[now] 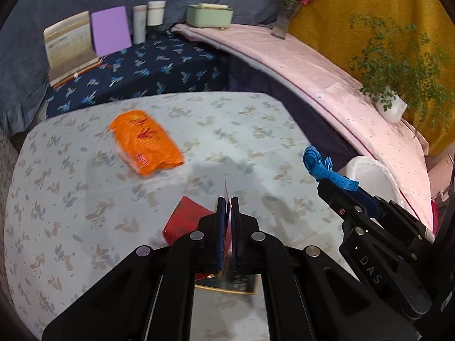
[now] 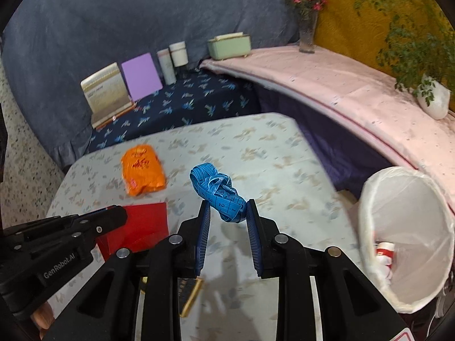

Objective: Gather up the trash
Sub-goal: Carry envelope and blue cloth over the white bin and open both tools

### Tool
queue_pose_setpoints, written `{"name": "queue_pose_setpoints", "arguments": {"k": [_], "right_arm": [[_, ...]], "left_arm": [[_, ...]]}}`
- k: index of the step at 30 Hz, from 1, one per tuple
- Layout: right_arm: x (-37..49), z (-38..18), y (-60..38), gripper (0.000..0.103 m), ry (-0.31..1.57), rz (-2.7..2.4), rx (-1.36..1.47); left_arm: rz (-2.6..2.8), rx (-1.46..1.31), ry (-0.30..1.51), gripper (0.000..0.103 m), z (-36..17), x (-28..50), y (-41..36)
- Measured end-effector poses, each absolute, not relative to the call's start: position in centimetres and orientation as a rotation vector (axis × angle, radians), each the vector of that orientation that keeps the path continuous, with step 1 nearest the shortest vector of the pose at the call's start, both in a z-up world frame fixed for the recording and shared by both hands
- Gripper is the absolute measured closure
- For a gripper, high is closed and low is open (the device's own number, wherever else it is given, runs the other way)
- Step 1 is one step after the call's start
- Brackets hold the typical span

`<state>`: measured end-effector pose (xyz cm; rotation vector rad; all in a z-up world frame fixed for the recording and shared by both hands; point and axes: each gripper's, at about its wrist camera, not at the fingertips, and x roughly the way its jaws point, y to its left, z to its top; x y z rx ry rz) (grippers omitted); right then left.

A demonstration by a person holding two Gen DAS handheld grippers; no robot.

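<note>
My left gripper is shut on the thin flap of a red box and holds it just above the floral table; the box also shows in the right wrist view. My right gripper is shut on a bunched blue tape measure, held above the table; it also shows in the left wrist view. An orange snack packet lies on the table at the far left. A white-lined trash bin stands at the right, with white and red trash inside.
The floral table is edged by a dark blue bench with cards and cups, and a pink ledge with a green box, a flower vase and a potted plant. A dark gold-edged item lies under my grippers.
</note>
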<state>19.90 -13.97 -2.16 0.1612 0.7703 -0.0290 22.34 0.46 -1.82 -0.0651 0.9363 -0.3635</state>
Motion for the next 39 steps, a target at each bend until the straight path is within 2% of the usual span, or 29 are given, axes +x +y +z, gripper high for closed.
{"name": "queue_pose_setpoints", "arguments": {"k": [12, 16, 18, 20, 21, 24, 26, 27, 31, 33, 35, 37, 38, 39], "right_arm": [[15.0, 1.6, -23.4, 0.078, 0.676, -0.165, 0.208], [13.2, 1.5, -26.2, 0.078, 0.669, -0.208, 0.231], [12.5, 1.2, -27.0, 0.078, 0.672, -0.222, 0.245], [11.7, 0.6, -27.8, 0.078, 0.68, -0.234, 0.263], [11.3, 0.3, -28.1, 0.078, 0.684, -0.237, 0.272], [10.6, -0.6, -28.7, 0.079, 0.698, -0.245, 0.295], [10.1, -1.3, -29.0, 0.079, 0.706, -0.244, 0.317], [10.0, -1.6, -29.0, 0.079, 0.709, -0.243, 0.323], [9.5, -2.6, -28.9, 0.078, 0.724, -0.245, 0.327], [9.4, -3.1, -28.9, 0.078, 0.732, -0.241, 0.335], [9.5, -3.6, -28.8, 0.078, 0.742, -0.238, 0.336], [9.6, -4.0, -28.7, 0.078, 0.751, -0.233, 0.338], [9.6, -4.2, -28.6, 0.078, 0.754, -0.232, 0.337], [9.6, -4.3, -28.6, 0.078, 0.756, -0.23, 0.338]], "left_arm": [[-0.505, 0.0, 0.885, 0.102, 1.4, 19.7, -8.9], [-0.535, 0.025, 0.896, 0.099, 0.8, 18.8, -10.2], [-0.508, 0.044, 0.914, 0.087, -0.2, 18.4, -10.1], [-0.489, 0.046, 0.937, 0.05, -1.5, 17.9, -9.7], [-0.472, 0.043, 0.946, 0.045, -2.2, 17.8, -9.5], [-0.445, 0.047, 0.996, 0.042, -4.5, 17.9, -9.4], [-0.415, 0.052, 1.027, 0.031, -6.0, 18.2, -9.4], [-0.397, 0.053, 1.039, 0.03, -6.7, 18.3, -9.3], [-0.366, 0.049, 1.079, 0.031, -9.0, 18.6, -9.1], [-0.362, 0.051, 1.092, 0.041, -9.6, 18.7, -9.2], [-0.369, 0.038, 1.115, 0.058, -10.1, 18.9, -9.1], [-0.375, 0.033, 1.119, 0.064, -10.3, 18.8, -9.0], [-0.379, 0.032, 1.115, 0.076, -10.2, 18.7, -9.0], [-0.384, 0.036, 1.113, 0.082, -10.1, 18.7, -9.1]]}}
